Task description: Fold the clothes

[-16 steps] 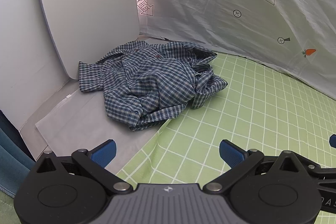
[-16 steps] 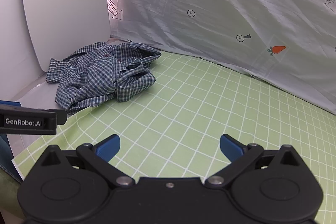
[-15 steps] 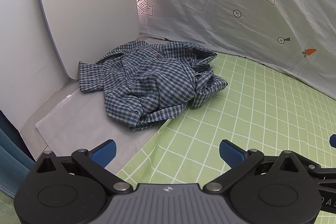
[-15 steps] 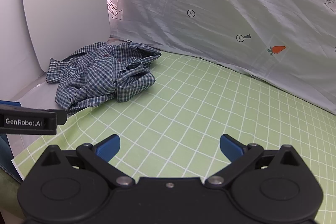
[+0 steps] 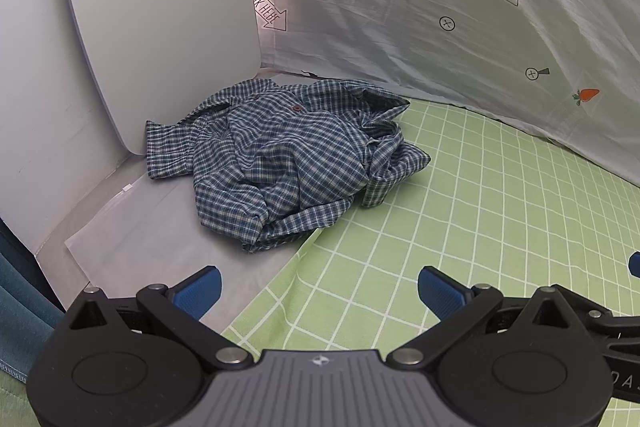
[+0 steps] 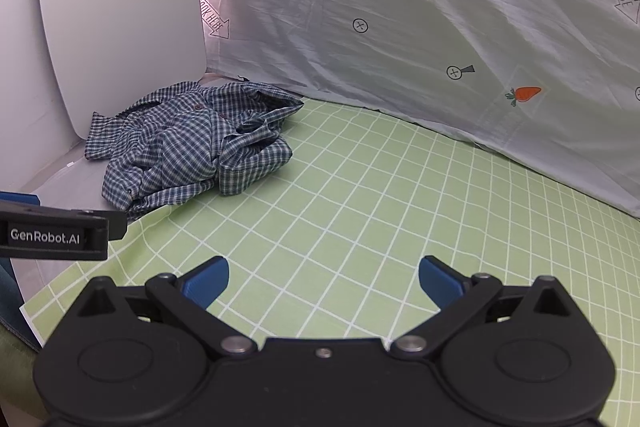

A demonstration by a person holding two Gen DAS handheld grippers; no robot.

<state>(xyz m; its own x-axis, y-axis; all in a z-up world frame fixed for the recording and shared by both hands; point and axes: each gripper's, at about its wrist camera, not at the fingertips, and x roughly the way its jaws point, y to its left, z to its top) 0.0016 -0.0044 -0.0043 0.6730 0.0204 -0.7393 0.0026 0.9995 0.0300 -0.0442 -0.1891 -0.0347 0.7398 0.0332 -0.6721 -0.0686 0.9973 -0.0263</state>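
Left hand-held gripper: jaws spread wide, nothing between, pitched down at worktop. Plaid shirt crumpled ahead, slightly left, near; straddles grey sheet and green grid cloth, long axis roughly left-right. Right hand-held gripper: also wide, empty; shirt far forward-left. Judgement: left nearer, likely first grasp.

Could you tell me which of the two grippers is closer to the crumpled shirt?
The left gripper: the shirt lies just ahead of it, while the right gripper faces bare green cloth.
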